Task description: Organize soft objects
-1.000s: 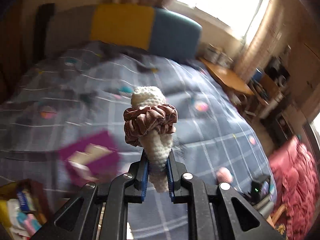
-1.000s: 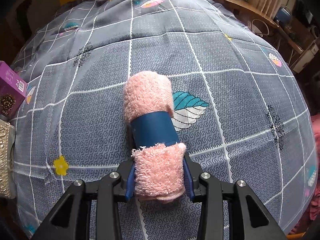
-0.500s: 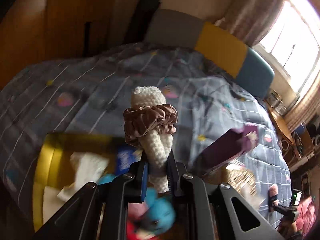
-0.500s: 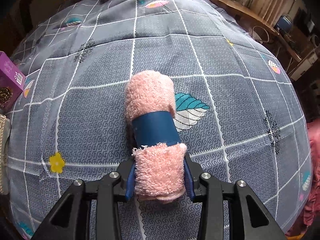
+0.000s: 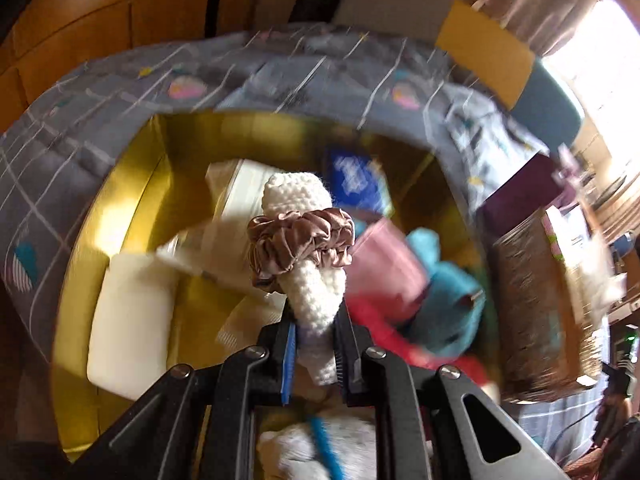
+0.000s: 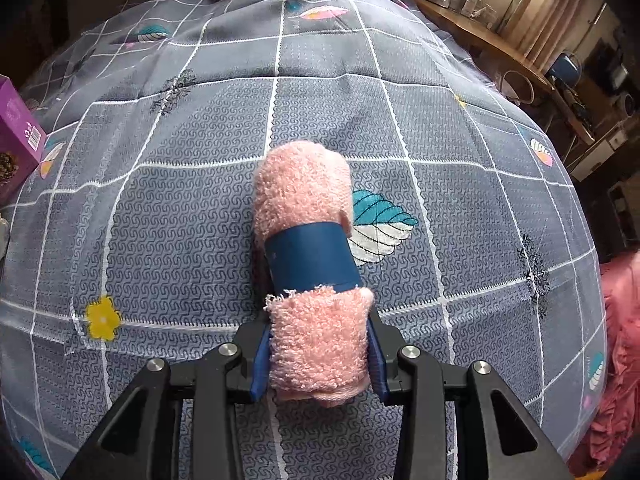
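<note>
**Both grippers loaded: white knit roll over the yellow box, pink towel over the bed**

My left gripper (image 5: 316,344) is pinching the near end of a white crocheted roll (image 5: 310,280), blue pads pressed tight against its sides. A brown satin scrunchie (image 5: 300,244) rings the roll about halfway up, and the rounded far tip pokes out past it. Straight beneath and beyond sits the yellow box (image 5: 120,208), wide open to me. Inside it, blurred: a cream folded cloth (image 5: 132,320) on the left, a red piece (image 5: 384,328) and a teal piece (image 5: 448,300) heaped on the right, a pink one (image 5: 384,268) between them, and a blue packet (image 5: 356,180) against the far wall. Something pale and fuzzy (image 5: 320,444) lies right under my fingers; what it is I cannot tell. A brown box (image 5: 532,312) stands just right of the yellow one, all of it on the grey checked bedspread (image 5: 80,128).

Over on my right gripper (image 6: 320,356), the jaws are clamped on the near end of a rolled pink towel (image 6: 308,200) bound by a dark blue band (image 6: 312,256). The towel points away from me over the bedspread (image 6: 180,208), above a teal leaf print. A purple carton (image 6: 16,136) sits at the left edge, and a wooden desk (image 6: 500,52) runs along the far right.
</note>
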